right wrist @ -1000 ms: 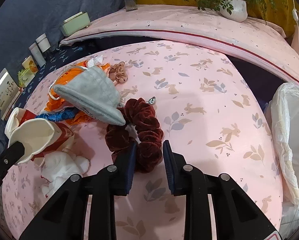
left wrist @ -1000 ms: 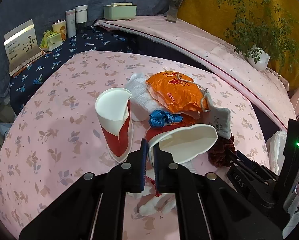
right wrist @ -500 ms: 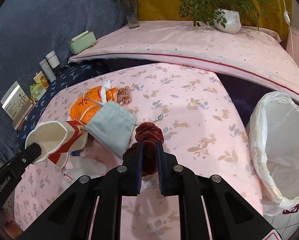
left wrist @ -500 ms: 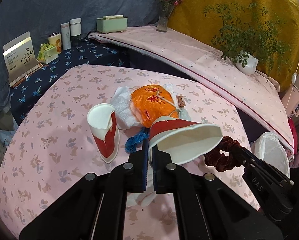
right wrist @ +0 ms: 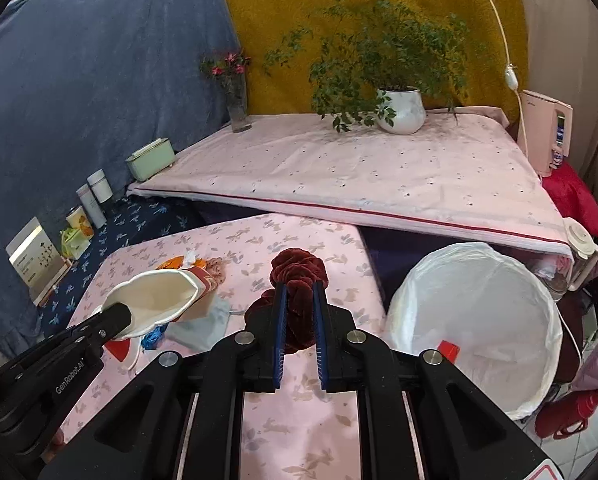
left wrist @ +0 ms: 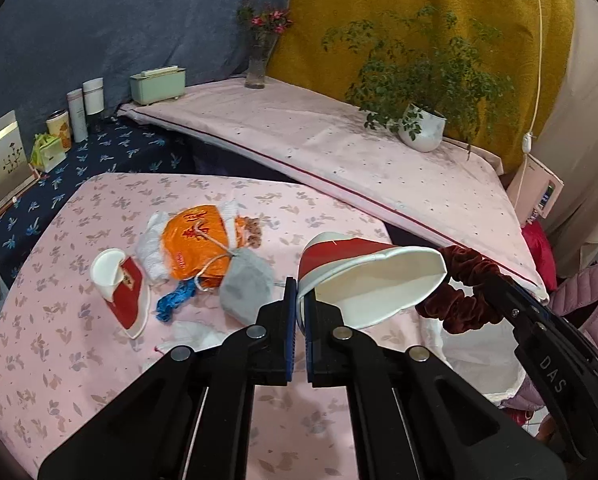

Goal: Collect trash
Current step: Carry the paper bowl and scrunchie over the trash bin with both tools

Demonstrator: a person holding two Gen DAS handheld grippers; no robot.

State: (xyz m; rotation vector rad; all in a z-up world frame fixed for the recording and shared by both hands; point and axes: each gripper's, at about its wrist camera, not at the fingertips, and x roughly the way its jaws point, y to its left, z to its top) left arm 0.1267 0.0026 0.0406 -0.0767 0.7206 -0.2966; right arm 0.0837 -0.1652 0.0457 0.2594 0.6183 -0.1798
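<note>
Change since earlier frame: the crushed paper cup (left wrist: pixel 369 280) and the dark red scrunchie (right wrist: pixel 297 292) have been lifted clear of the pink floral tablecloth (left wrist: pixel 59 360); both were lying on it a second ago.
Left gripper (left wrist: pixel 297 300): clenched on the rim of the crushed paper cup, which is held tilted on its side in the air.
Right gripper (right wrist: pixel 299 308): clamped on the scrunchie, which is carried near the rim of the white-lined bin (right wrist: pixel 479 320).
Left on the cloth: a second paper cup (left wrist: pixel 119 288), an orange bag (left wrist: pixel 195 240), a grey pouch (left wrist: pixel 245 288), a blue scrap (left wrist: pixel 175 304) and white tissue (left wrist: pixel 195 332).
Room: a blue drape and a yellow drape are hung behind; a potted plant (right wrist: pixel 399 110) and a flower vase (right wrist: pixel 237 104) are set on a pale covered shelf.
Hard to make out: the bin's contents; only a red fragment (right wrist: pixel 448 349) is visible. The bin is largely blocked in the left view.
</note>
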